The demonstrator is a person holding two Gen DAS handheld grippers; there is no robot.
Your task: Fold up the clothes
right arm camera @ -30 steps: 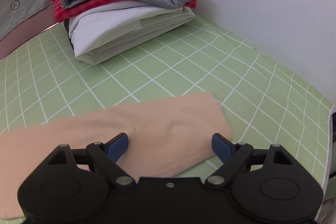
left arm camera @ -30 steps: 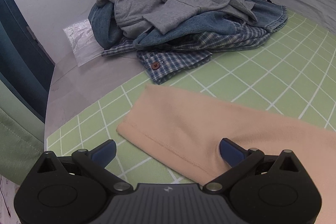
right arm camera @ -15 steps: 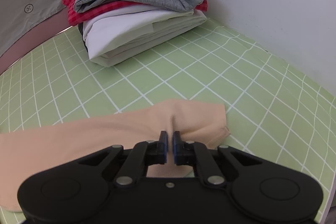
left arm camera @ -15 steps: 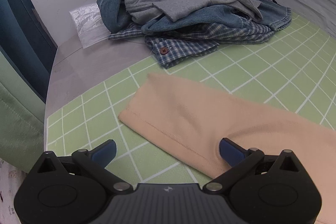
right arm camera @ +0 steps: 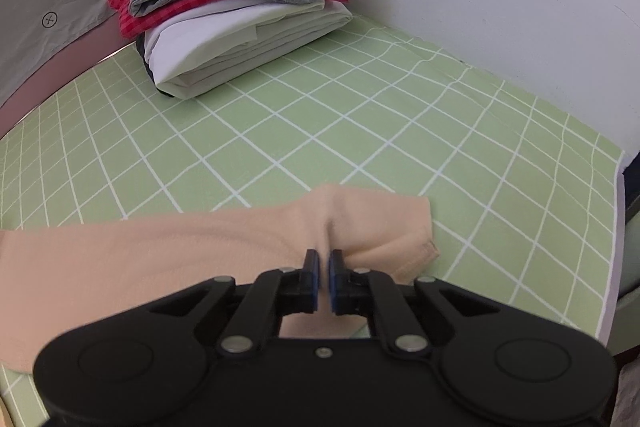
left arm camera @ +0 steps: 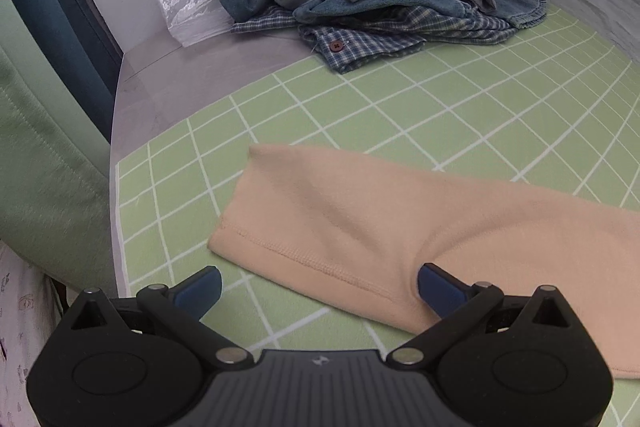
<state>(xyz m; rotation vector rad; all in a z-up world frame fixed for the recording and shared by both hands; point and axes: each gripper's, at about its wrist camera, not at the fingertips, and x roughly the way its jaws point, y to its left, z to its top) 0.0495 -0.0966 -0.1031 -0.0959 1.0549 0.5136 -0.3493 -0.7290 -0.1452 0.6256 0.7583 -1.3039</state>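
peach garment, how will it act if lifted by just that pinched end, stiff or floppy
Likely floppy: the peach garment already puckers where the right gripper pinches it. Probably light, lying thin and flat on the green mat. The free end would likely drag.

The right hand-held gripper (right arm camera: pixel 323 261), open a second ago, has closed on a fold of the peach cloth (right arm camera: pixel 160 251). The cloth's end has bunched up around it, farther from the folded stack (right arm camera: pixel 244 7).

The cloth (left arm camera: pixel 400 223) is plain peach; the mat (right arm camera: pixel 360 131) is light green with a white grid.
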